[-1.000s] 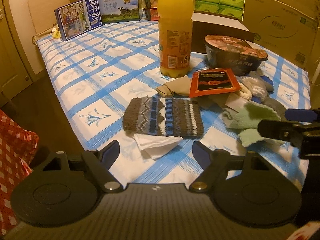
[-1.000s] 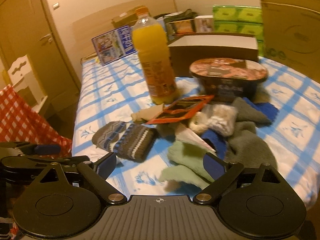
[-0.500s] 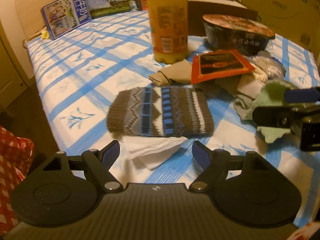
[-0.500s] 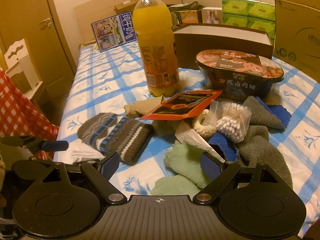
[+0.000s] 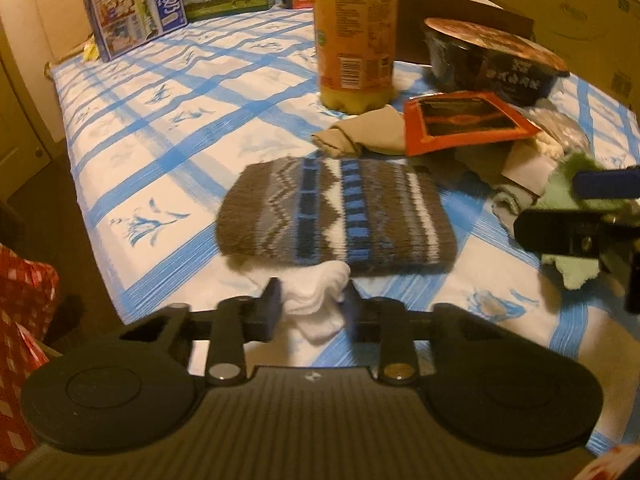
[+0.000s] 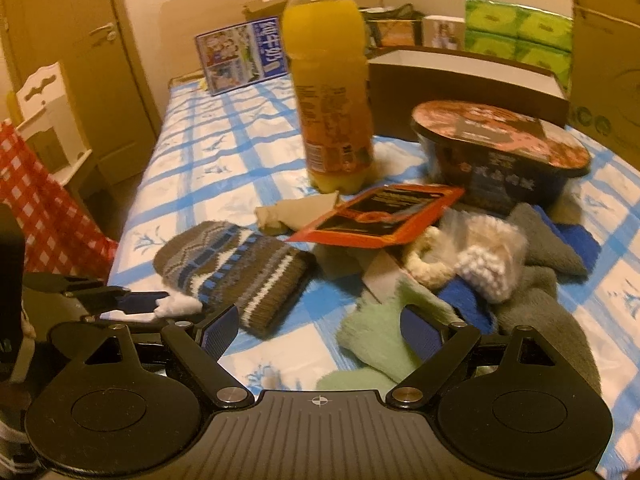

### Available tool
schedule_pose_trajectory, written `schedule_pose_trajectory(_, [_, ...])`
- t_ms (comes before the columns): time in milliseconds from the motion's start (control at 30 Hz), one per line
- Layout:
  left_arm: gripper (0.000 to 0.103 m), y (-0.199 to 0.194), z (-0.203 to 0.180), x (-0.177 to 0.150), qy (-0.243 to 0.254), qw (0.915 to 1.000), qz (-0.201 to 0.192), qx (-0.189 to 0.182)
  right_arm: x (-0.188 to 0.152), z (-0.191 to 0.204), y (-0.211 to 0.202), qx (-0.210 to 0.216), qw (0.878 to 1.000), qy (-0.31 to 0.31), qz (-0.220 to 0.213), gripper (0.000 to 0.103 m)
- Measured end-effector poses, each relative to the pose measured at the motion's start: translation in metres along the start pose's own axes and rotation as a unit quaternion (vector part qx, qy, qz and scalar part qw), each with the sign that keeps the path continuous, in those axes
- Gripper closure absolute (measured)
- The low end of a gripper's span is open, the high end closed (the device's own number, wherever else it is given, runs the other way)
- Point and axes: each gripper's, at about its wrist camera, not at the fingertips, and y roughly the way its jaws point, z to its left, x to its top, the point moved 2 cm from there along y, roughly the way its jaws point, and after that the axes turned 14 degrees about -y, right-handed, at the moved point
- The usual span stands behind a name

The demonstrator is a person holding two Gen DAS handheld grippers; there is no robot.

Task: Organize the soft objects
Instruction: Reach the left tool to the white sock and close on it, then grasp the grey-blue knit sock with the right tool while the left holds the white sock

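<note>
My left gripper is shut on a white cloth at the near edge of the table, just in front of a brown and blue knitted sock. The cloth's tip also shows in the right wrist view, pinched in the left gripper. My right gripper is open over a pale green fluffy sock, with grey and blue socks beside it. The right gripper also shows at the right of the left wrist view.
An orange juice bottle, an instant noodle bowl, an orange packet, a bag of cotton swabs and a beige cloth crowd the blue-checked tablecloth. Boxes stand behind. A red checked bag hangs left.
My left gripper has moved forward and closed on the white cloth. My right gripper has come lower and nearer over the green sock, still open.
</note>
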Motion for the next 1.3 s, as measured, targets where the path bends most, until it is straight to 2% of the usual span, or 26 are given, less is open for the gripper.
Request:
schedule_pose_trajectory(167, [0.088, -0.009, 0.015, 0.004, -0.017, 0.9998, 0.001, -0.004, 0.005, 0.008, 0.009, 0.016, 1.000, -0.016, -0.002, 0.015])
schedule_pose_trajectory(400, [0.088, -0.022, 0.037, 0.014, -0.036, 0.9990, -0.021, 0.015, 0.013, 0.024, 0.026, 0.049, 0.998, -0.047, -0.007, 0.015])
schedule_pose_trajectory(467, [0.088, -0.023, 0.043, 0.017, -0.042, 0.9987, -0.023, 0.018, 0.014, 0.031, 0.033, 0.058, 0.996, -0.064, -0.005, 0.018])
schedule_pose_trajectory(533, [0.088, -0.023, 0.048, 0.020, -0.047, 0.9984, -0.024, 0.019, 0.016, 0.038, 0.042, 0.065, 0.994, -0.086, -0.002, 0.028])
schedule_pose_trajectory(600, [0.088, -0.022, 0.051, 0.021, -0.051, 0.9982, -0.024, 0.019, 0.018, 0.046, 0.052, 0.071, 0.992, -0.108, 0.003, 0.032])
schedule_pose_trajectory(767, [0.088, -0.018, 0.053, 0.021, -0.057, 0.9981, -0.018, 0.014, 0.022, 0.062, 0.075, 0.075, 0.986, -0.149, 0.008, 0.035])
schedule_pose_trajectory(900, [0.088, -0.016, 0.052, 0.021, -0.056, 0.9982, -0.016, 0.010, 0.020, 0.071, 0.094, 0.059, 0.979, -0.193, 0.029, 0.039])
schedule_pose_trajectory(967, [0.088, -0.014, 0.052, 0.021, -0.056, 0.9983, -0.015, 0.010, 0.019, 0.073, 0.098, 0.053, 0.977, -0.204, 0.026, 0.042])
schedule_pose_trajectory(1000, [0.088, -0.014, 0.052, 0.021, -0.056, 0.9983, -0.015, 0.010, 0.019, 0.073, 0.099, 0.052, 0.978, -0.202, 0.027, 0.050])
schedule_pose_trajectory(1033, [0.088, -0.013, 0.052, 0.022, -0.056, 0.9982, -0.015, 0.011, 0.020, 0.072, 0.099, 0.049, 0.979, -0.196, 0.027, 0.062])
schedule_pose_trajectory(1067, [0.088, -0.013, 0.053, 0.023, -0.056, 0.9982, -0.015, 0.011, 0.022, 0.070, 0.100, 0.046, 0.979, -0.195, 0.027, 0.066])
schedule_pose_trajectory(1133, [0.088, -0.013, 0.053, 0.023, -0.056, 0.9983, -0.016, 0.011, 0.025, 0.066, 0.099, 0.047, 0.980, -0.190, 0.027, 0.081])
schedule_pose_trajectory(1300, [0.088, -0.015, 0.051, 0.026, -0.052, 0.9984, -0.019, 0.011, 0.030, 0.057, 0.094, 0.062, 0.985, -0.158, 0.024, 0.088])
